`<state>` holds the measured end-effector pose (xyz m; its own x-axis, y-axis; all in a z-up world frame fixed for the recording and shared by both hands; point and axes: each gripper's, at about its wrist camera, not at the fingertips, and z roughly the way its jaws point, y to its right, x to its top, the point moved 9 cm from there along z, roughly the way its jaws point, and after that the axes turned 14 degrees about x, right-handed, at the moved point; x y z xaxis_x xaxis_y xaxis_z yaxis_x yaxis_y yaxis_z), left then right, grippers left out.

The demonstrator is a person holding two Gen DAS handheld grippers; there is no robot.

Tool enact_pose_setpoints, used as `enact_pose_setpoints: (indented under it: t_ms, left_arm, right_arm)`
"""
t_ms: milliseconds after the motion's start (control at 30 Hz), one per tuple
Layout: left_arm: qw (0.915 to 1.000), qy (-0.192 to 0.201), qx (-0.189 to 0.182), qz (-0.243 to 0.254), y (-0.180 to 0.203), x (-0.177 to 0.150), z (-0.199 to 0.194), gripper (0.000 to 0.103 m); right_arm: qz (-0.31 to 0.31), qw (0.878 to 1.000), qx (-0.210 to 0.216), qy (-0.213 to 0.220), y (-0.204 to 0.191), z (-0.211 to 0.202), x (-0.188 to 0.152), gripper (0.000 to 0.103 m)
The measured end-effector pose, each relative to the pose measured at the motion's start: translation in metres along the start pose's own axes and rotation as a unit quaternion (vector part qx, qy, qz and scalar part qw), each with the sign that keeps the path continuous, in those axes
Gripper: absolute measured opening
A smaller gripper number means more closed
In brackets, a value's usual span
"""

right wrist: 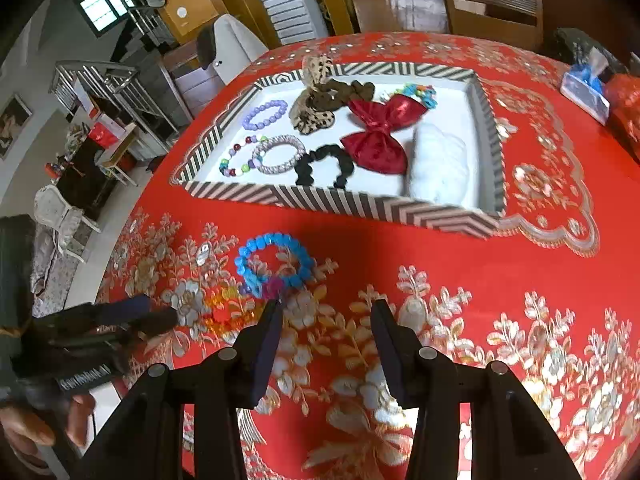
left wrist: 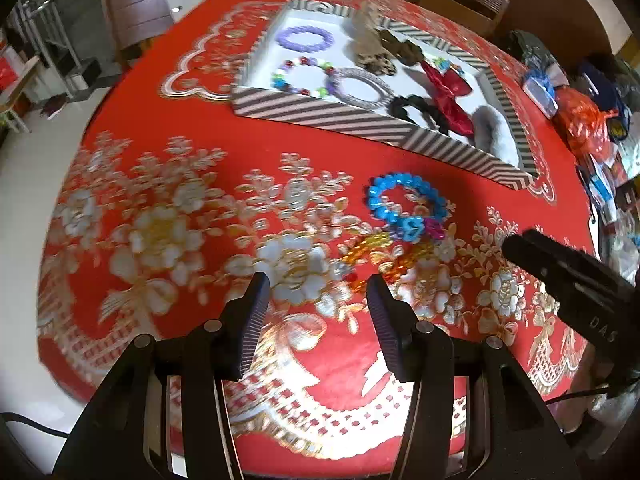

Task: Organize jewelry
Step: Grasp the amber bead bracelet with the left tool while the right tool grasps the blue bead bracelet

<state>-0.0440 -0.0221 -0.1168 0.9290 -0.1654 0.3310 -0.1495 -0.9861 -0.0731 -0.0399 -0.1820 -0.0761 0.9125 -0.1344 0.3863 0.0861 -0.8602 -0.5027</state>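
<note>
A blue bead bracelet (left wrist: 406, 204) (right wrist: 272, 262) lies on the red floral tablecloth in front of the striped tray (left wrist: 360, 120) (right wrist: 344, 202). An orange and yellow bead bracelet (left wrist: 384, 252) (right wrist: 228, 312) lies just beside it, nearer the grippers. My left gripper (left wrist: 318, 294) is open and empty, hovering just short of the orange bracelet. My right gripper (right wrist: 326, 310) is open and empty too, its left fingertip close to the blue bracelet. The tray holds a purple bracelet (right wrist: 265, 114), a multicoloured bead bracelet (right wrist: 240, 158), a silver bangle (right wrist: 280, 154), a black scrunchie (right wrist: 326, 162), a red bow (right wrist: 380, 132) and a white fluffy piece (right wrist: 438, 164).
Wooden chairs (right wrist: 492, 8) stand behind the table. Bags and a tissue pack (right wrist: 584, 88) crowd the table's far right corner. A hand (right wrist: 48, 424) holding the left gripper shows at the lower left of the right wrist view. The table edge drops off to the left.
</note>
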Motion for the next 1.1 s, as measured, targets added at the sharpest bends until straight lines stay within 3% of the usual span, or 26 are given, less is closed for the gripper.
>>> enact_pose_setpoints:
  t_ms: [333, 433, 500, 567, 633, 800, 1100]
  left_arm:
    - [0.9988, -0.016, 0.003, 0.047, 0.025, 0.007, 0.033, 0.050]
    - [0.9985, -0.003, 0.004, 0.055, 0.027, 0.009, 0.034, 0.050]
    - [0.9983, -0.001, 0.006, 0.058, 0.025, 0.009, 0.034, 0.039]
    - [0.9978, 0.000, 0.016, 0.064, 0.019, 0.011, 0.036, 0.018]
    - [0.9980, -0.005, 0.010, 0.062, 0.013, 0.011, 0.037, 0.011]
    - [0.9980, -0.009, 0.002, 0.062, 0.010, 0.011, 0.038, 0.009]
    - [0.9984, 0.002, -0.024, 0.052, 0.006, 0.020, 0.017, 0.008]
  right_arm:
    - [-0.023, 1.000, 0.008, -0.017, -0.004, 0.029, 0.023, 0.044]
    - [-0.029, 0.999, 0.013, -0.026, -0.006, 0.043, 0.027, 0.044]
    - [-0.034, 0.999, 0.016, -0.034, -0.008, 0.052, 0.028, 0.043]
    - [-0.044, 0.998, 0.014, -0.045, -0.010, 0.063, 0.029, 0.037]
    - [-0.051, 0.997, 0.012, -0.057, -0.011, 0.073, 0.027, 0.032]
    - [-0.086, 0.994, -0.026, -0.059, -0.007, 0.081, 0.028, 0.008]
    - [-0.048, 0.998, 0.019, -0.021, 0.001, 0.037, 0.030, 0.008]
